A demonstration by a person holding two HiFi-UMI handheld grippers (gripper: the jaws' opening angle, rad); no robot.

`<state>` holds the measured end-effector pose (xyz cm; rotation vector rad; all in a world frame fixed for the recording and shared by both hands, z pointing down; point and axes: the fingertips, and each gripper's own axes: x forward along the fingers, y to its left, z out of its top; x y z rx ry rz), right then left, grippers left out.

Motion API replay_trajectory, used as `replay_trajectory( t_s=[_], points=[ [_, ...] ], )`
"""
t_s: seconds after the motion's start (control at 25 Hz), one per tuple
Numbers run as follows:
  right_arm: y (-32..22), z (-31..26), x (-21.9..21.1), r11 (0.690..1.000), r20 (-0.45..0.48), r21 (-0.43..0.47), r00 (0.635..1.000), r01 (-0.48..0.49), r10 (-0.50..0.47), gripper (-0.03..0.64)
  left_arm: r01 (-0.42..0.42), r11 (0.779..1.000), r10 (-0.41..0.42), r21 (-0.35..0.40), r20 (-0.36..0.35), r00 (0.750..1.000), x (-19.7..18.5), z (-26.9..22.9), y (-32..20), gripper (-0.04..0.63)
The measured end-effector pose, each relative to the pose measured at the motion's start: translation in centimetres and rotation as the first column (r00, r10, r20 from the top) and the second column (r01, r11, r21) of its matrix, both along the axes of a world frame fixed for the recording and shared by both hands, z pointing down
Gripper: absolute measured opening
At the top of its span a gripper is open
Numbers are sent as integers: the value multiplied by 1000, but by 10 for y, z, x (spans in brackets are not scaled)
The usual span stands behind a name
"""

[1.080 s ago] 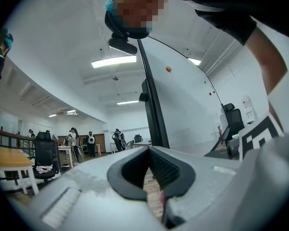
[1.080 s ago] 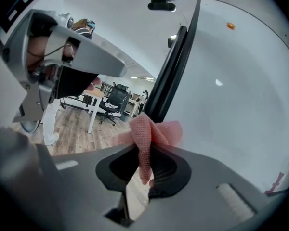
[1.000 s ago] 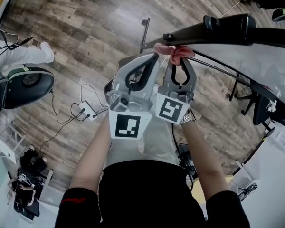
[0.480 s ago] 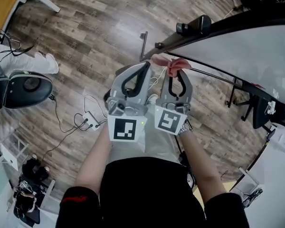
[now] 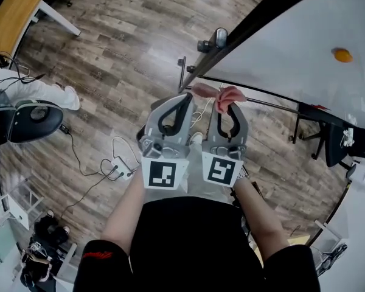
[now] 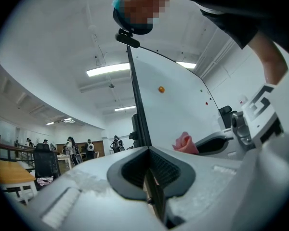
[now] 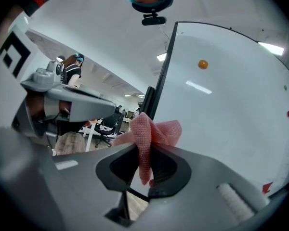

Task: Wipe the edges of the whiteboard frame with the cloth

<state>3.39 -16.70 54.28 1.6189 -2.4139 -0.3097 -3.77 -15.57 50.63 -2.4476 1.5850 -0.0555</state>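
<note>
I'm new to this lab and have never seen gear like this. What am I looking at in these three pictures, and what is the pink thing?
No robot arm here: a person holds a two-jaw tool in each hand. The head view comes from a camera on the person's head, looking down at both tools over a wooden floor. The other two pictures come from cameras riding on the tools, looking along their jaws. The left hand-held gripper is shut and empty. The right hand-held gripper is shut on a pink cloth, close to the dark frame of a whiteboard. Whether the cloth touches the frame, I cannot tell.
</note>
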Motion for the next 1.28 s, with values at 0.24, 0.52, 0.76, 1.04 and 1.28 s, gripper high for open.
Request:
replay_trajectory(
  t_s=[0.24, 0.52, 0.76, 1.04, 1.28],
  points=[
    [17, -50, 19, 996, 71, 87, 997, -11, 4, 54, -41, 998, 40, 46, 20, 999, 22, -33, 11, -2],
    [36, -87, 44, 987, 132, 160, 991, -23, 2, 54, -81, 993, 79, 87, 29, 996, 49, -61, 25, -2],
    [52, -117, 68, 975, 173, 217, 985, -48, 9, 54, -99, 988, 94, 119, 40, 995, 72, -82, 38, -2],
    [74, -144, 94, 958, 196, 277, 980, -75, 20, 54, -76, 990, 74, 118, 22, 997, 91, -92, 54, -2],
    [88, -162, 106, 950, 211, 302, 977, -78, 13, 54, -60, 987, 57, 146, 28, 998, 101, -105, 61, -2]
  ],
)
